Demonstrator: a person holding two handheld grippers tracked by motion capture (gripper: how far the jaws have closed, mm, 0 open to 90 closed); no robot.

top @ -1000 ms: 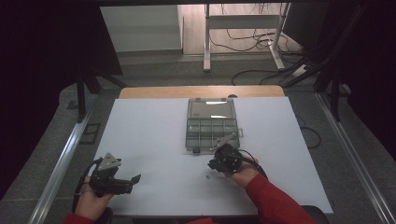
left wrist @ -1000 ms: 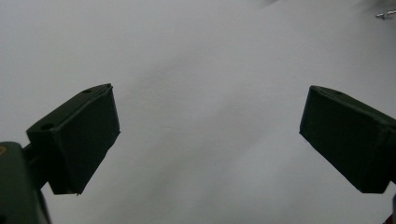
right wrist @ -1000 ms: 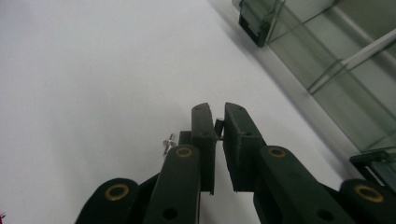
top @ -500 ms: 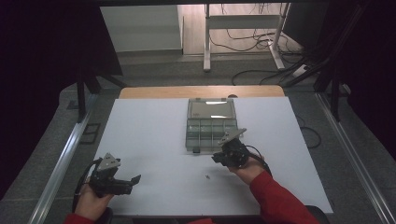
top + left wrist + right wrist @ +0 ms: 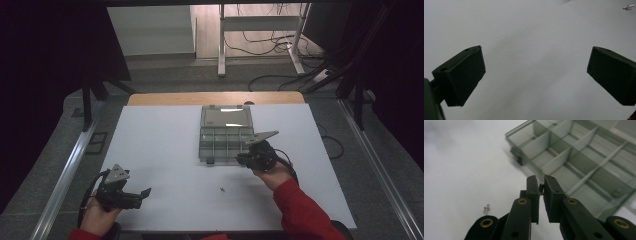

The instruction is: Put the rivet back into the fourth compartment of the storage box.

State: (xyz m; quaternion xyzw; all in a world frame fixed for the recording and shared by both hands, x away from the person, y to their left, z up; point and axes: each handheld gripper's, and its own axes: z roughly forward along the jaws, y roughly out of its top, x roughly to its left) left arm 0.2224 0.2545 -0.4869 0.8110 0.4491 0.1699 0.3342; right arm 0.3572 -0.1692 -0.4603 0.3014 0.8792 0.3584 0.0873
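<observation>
A clear grey compartment box (image 5: 225,142) lies open at mid-table, its lid folded back toward the far side. My right gripper (image 5: 243,159) hovers at the box's near right corner. In the right gripper view its jaws (image 5: 541,181) are shut on a small dark screw (image 5: 541,188), above the box's edge (image 5: 534,150). A second small screw (image 5: 221,189) lies loose on the white table, also visible as the loose screw (image 5: 486,208) and the same screw (image 5: 629,7). My left gripper (image 5: 141,194) rests near the front left, open and holding nothing (image 5: 536,67).
The white tabletop (image 5: 160,150) has bare room left of the box and between the two hands. Its wooden far edge (image 5: 215,98) lies behind the box. Metal rails (image 5: 65,175) run along both sides of the table.
My right gripper has lifted and moved right and away, from the loose screw's spot to the box's near right corner. The left gripper has stayed put.
</observation>
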